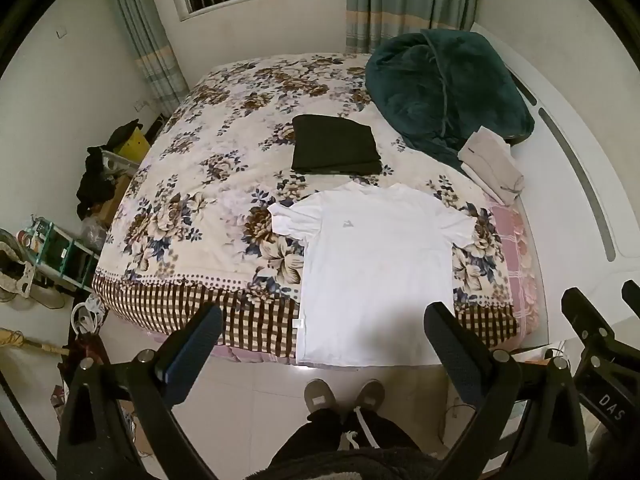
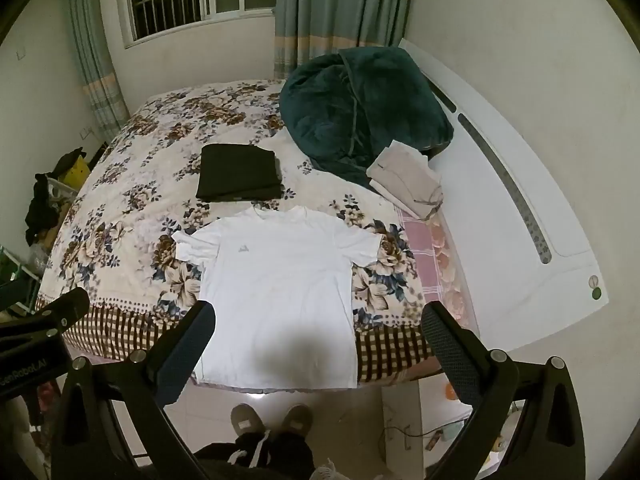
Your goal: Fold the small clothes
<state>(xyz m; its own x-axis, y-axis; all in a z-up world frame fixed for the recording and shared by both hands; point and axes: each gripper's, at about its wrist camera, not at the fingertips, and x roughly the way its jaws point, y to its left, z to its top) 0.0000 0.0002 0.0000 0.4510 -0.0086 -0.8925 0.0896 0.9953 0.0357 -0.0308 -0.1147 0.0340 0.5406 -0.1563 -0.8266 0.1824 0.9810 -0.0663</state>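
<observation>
Your left gripper and right gripper both hang spread wide, holding nothing, above the white T-shirt (flat, unfolded) on the floral bedspread.

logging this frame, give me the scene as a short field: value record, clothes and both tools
white t-shirt: spread flat, unfolded, hem over near bed edge
black garment: folded, beyond the shirt
beige garment: folded, right, against green blanket
bed: floral cover
left tool: open, holds nothing
right tool: open, holds nothing
</observation>
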